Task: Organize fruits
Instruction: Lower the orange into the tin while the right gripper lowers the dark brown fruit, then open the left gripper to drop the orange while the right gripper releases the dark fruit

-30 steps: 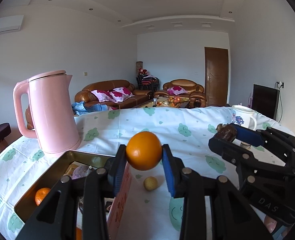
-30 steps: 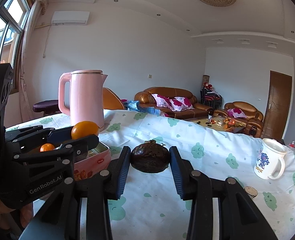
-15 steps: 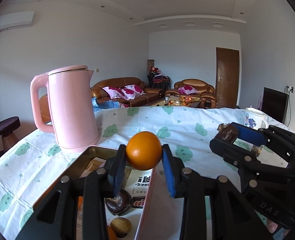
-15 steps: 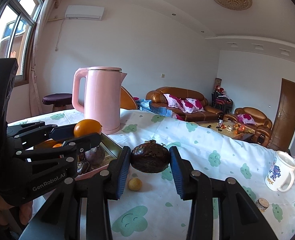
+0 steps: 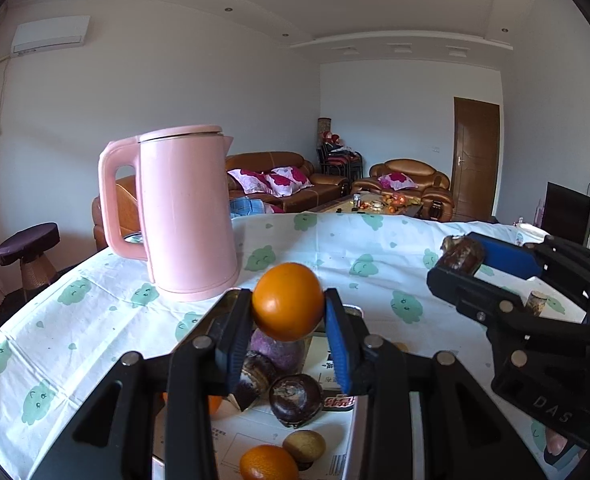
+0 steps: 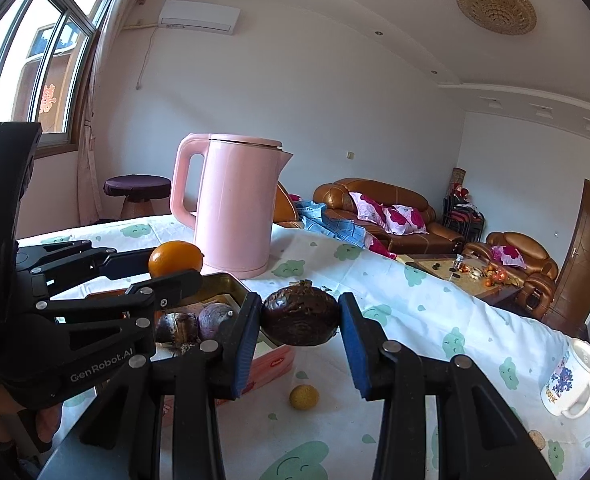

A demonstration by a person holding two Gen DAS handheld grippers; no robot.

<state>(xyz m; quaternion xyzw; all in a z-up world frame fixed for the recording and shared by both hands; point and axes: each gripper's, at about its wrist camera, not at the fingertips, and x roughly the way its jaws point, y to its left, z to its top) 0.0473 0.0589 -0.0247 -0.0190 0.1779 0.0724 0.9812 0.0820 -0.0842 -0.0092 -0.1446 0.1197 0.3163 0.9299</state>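
Note:
My left gripper (image 5: pixel 287 301) is shut on an orange (image 5: pixel 287 292) and hangs over an open tin box (image 5: pixel 358 416). In the box lie a purple fruit (image 5: pixel 281 354), a dark round fruit (image 5: pixel 295 400), a small brown fruit (image 5: pixel 304 445) and another orange (image 5: pixel 269 463). My right gripper (image 6: pixel 300 320) is shut on a dark brown wrinkled fruit (image 6: pixel 301 314), just right of the box's pink wall (image 6: pixel 275 360). A small yellow fruit (image 6: pixel 304 397) lies on the tablecloth below it. The right gripper (image 5: pixel 461 256) also shows at the right of the left wrist view.
A tall pink kettle (image 6: pixel 237 204) stands behind the box. A white printed mug (image 6: pixel 571 378) sits at the table's right edge, with a small round brown thing (image 6: pixel 537 436) near it. A hand (image 6: pixel 43 420) holds the left gripper. Sofas and a coffee table lie beyond.
Both grippers have moved left with their fruit. The left one, earlier beside the box's right wall, now hangs over its inside. The right one has drawn close to the box.

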